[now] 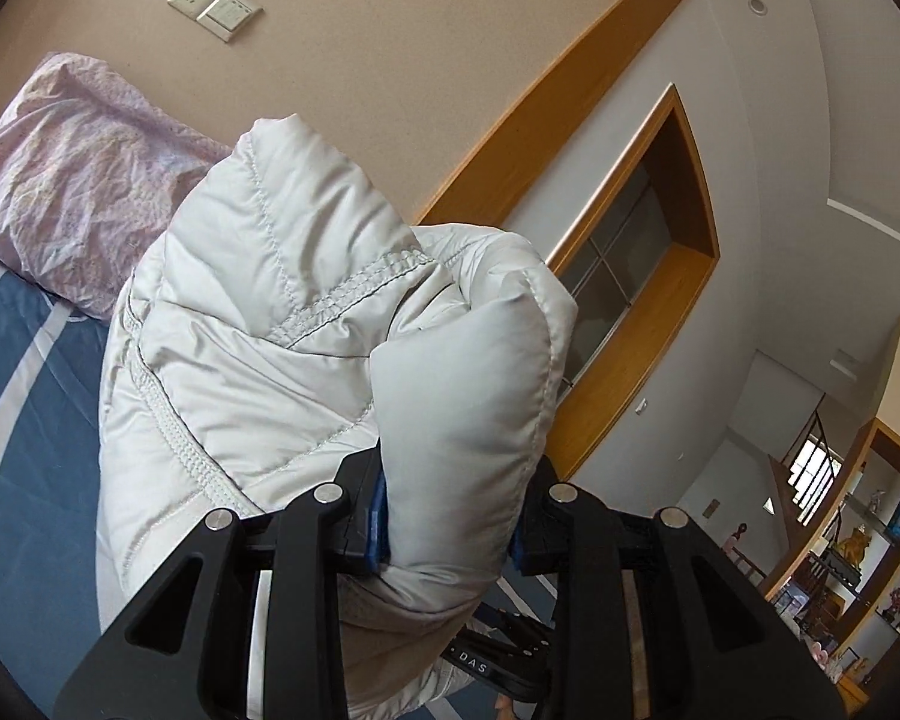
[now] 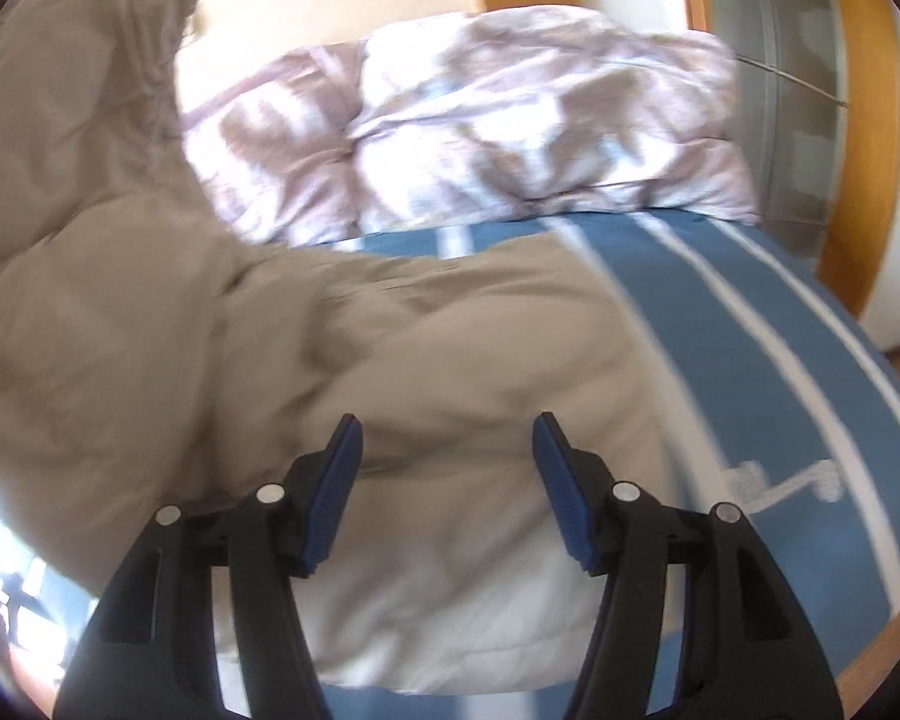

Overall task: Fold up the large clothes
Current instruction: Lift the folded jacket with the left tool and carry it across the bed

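White quilted jacket (image 1: 306, 324) clamped in left gripper (image 1: 447, 531); right gripper (image 2: 447, 492), jaws apart, above it; "DAS" legible below.

I'm working over a bed (image 2: 780, 324) covered with a blue sheet with white stripes. A crumpled pale lilac quilt (image 2: 510, 138) lies along its far end. The pale puffer jacket (image 2: 426, 372) lies on the sheet just in front of that quilt.
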{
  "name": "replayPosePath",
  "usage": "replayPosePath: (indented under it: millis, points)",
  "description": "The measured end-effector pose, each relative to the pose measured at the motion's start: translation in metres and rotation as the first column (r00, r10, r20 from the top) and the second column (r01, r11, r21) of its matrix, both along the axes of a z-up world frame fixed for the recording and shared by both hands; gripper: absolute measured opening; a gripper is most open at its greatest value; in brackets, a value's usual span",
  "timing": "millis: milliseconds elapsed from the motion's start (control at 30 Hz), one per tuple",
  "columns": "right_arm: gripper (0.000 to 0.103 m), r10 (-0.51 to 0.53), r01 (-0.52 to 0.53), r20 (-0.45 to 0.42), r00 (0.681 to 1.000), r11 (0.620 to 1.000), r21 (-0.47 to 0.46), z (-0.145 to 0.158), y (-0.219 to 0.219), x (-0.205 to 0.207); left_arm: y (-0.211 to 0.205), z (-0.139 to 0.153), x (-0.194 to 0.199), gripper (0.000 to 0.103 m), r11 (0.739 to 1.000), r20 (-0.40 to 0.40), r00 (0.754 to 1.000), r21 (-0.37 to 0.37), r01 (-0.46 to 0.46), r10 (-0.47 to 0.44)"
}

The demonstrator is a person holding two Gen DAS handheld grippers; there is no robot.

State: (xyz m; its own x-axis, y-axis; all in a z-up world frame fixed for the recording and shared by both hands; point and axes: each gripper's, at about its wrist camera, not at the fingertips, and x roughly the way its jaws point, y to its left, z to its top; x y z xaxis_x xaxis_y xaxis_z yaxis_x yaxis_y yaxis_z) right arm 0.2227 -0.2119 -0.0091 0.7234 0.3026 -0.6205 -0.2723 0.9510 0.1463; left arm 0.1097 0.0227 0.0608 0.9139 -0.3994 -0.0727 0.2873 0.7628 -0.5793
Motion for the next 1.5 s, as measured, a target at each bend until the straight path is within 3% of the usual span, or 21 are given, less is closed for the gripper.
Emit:
replayPosePath:
  millis: [367, 633, 1100, 1500]
  points:
    - [0.064, -0.231, 0.23, -0.062, 0.971, 0.973, -0.025, -0.015, -0.098, 0.042, -0.061, -0.02, 0.028, 0.029, 0.994, -0.073, 0.993, 0.036, 0.099, -0.096]
    - [0.064, -0.315, 0.313, -0.103, 0.944, 0.949, -0.031, -0.029, -0.147, 0.053, -0.105, -0.038, 0.047, 0.029, 0.98, -0.162, 0.975, 0.103, 0.17, -0.152]
    - [0.064, -0.329, 0.322, -0.171, 0.929, 0.944, -0.068, -0.054, -0.175, 0.071, -0.143, -0.063, 0.075, 0.03, 0.958, -0.265, 0.951, 0.192, 0.213, -0.159]
    - [0.064, -0.288, 0.247, -0.199, 0.937, 0.947, -0.206, -0.064, -0.183, 0.091, -0.166, -0.077, 0.085, 0.03, 0.937, -0.311, 0.939, 0.263, 0.231, -0.145]
